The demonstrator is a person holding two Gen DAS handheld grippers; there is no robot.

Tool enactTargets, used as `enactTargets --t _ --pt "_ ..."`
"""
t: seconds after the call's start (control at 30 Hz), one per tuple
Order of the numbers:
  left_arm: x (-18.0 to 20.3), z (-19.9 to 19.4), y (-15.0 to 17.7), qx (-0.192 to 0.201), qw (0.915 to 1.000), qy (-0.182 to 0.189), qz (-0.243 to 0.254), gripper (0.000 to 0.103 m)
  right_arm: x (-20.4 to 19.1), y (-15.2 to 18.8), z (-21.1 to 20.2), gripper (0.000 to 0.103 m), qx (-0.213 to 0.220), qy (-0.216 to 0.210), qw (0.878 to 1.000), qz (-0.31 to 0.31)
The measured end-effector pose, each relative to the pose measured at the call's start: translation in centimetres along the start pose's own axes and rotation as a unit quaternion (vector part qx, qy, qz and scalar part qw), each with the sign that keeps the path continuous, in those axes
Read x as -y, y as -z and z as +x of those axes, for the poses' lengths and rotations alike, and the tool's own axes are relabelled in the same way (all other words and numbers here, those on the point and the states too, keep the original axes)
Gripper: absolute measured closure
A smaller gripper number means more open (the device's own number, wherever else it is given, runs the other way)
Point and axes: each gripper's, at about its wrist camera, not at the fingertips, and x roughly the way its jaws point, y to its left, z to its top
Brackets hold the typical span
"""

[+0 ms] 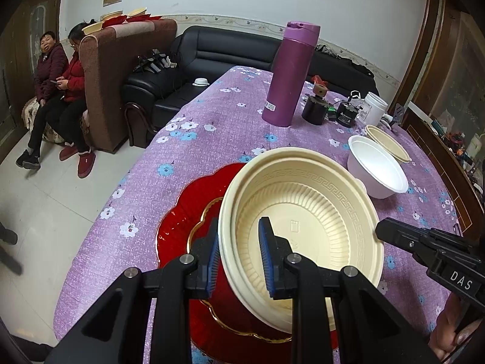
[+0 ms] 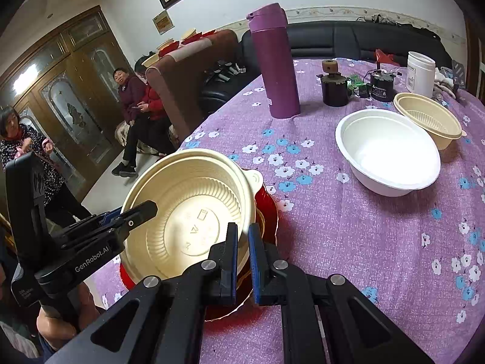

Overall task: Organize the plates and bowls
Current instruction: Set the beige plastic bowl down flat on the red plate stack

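"DAS" stands on the right gripper (image 1: 382, 231) body, seen from the left wrist. "GenRobot.AI" runs along the left gripper (image 2: 151, 206), seen from the right wrist. Other labels are unreadable.

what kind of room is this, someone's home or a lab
Most likely a home living room. A black leather sofa stands against the wall, people sit on a seat by wooden doors, and the table wears a purple flowered cloth with a purple flask and bowls on it.
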Motion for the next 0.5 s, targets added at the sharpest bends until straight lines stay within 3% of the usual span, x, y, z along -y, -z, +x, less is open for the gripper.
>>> enactTargets --t 0.5 --pt "-0.42 -0.05 0.07 -0.008 0.9999 -0.004 -0.007 0.08 -0.16 -0.02 0.34 0.094 -0.011 -0.01 1.0 0.0"
